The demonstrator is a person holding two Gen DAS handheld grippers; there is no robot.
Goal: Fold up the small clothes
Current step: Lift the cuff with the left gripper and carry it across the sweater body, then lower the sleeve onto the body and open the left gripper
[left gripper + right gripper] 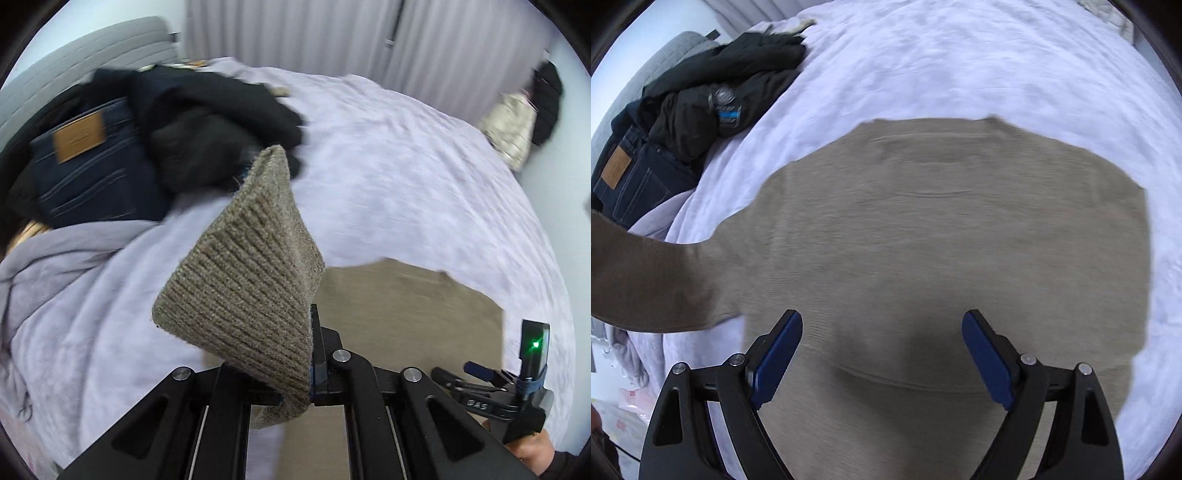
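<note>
While you look through the left wrist camera, your left gripper (309, 373) has its fingers pressed together on the ribbed cuff of a taupe knit sweater (251, 280), and the sleeve end stands up in front of the lens, lifted off the lavender bedspread (388, 177). More of the same sweater lies flat on the bedspread below and to the right of the raised cuff. A pile of dark clothes (207, 122) sits at the upper left, with dark blue jeans (92, 173) beside it showing a tan leather patch. At the lower right edge your right gripper's handle with a green light is in view, held by your hand (532, 452). Pale curtains (314, 33) hang behind the bed.

Turning to the right wrist camera, your right gripper (882, 354) hangs over the sweater's body with its blue-padded fingers (777, 363) spread wide and nothing between them; whether they touch the knit you cannot tell. The sweater (942, 240) lies spread flat across the bedspread (960, 62), one sleeve stretching off to the left edge. The dark pile (727, 85) and the jeans (635, 177) lie at the upper left, apart from the sweater.
</note>
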